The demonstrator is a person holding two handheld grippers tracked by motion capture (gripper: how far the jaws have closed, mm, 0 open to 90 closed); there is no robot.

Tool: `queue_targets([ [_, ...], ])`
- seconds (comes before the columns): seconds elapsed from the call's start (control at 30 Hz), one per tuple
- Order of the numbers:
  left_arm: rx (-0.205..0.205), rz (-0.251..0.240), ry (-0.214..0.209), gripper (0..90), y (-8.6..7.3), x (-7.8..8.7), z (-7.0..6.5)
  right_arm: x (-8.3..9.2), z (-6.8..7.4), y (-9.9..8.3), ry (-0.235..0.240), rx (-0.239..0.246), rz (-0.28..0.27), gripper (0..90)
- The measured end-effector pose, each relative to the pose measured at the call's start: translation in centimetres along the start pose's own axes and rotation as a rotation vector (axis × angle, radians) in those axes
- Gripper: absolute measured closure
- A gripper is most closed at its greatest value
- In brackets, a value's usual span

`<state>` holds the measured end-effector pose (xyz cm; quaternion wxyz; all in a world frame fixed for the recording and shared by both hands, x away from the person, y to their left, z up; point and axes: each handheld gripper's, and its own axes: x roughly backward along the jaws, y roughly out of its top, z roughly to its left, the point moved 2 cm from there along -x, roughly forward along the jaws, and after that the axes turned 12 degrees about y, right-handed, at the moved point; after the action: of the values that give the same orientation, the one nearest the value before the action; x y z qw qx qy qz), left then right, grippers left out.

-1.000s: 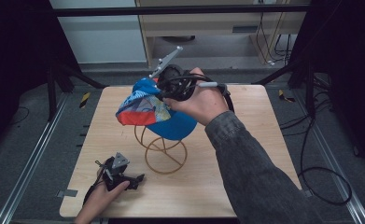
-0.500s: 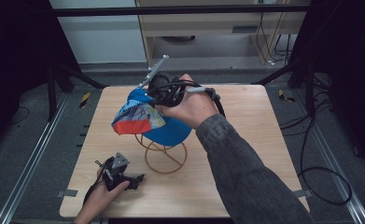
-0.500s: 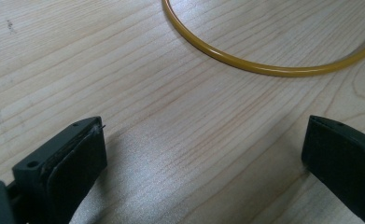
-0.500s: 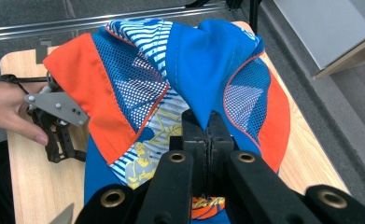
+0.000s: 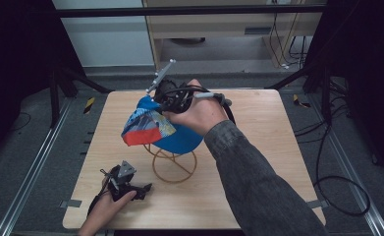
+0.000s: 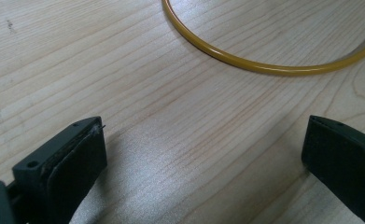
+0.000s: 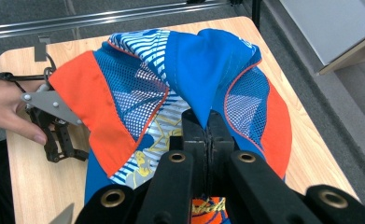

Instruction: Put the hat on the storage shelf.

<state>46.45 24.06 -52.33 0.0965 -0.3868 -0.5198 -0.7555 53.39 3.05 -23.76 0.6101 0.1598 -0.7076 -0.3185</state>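
Observation:
A blue cap with orange and mesh panels (image 5: pixel 152 129) hangs above a gold wire stand (image 5: pixel 175 164) at the table's middle. My right gripper (image 5: pixel 169 98) is shut on a fold of the cap's blue fabric; in the right gripper view the black jaws (image 7: pixel 208 122) pinch the cap (image 7: pixel 138 93) at its crown. My left gripper (image 5: pixel 133 189) rests on the wood near the front left edge, open, with nothing between its jaws (image 6: pixel 203 144). The stand's base ring (image 6: pixel 264 67) lies just ahead of it.
The wooden table (image 5: pixel 268 147) stands on a grey floor with metal rails on both sides. Black frame posts rise at the back corners. A cable trails from the right gripper over the hand. The left hand and its gripper (image 7: pixel 54 126) lie beyond the cap.
The right hand has shifted slightly left with the cap still pinched. The left gripper has stayed where it was.

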Motion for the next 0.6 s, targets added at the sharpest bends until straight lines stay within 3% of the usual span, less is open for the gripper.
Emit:
queue_targets([
  [0.6,0.0,0.0,0.0,0.0,0.0,0.0,0.0,-0.96,0.03,-0.11,0.011,-0.003,0.013,89.0],
])
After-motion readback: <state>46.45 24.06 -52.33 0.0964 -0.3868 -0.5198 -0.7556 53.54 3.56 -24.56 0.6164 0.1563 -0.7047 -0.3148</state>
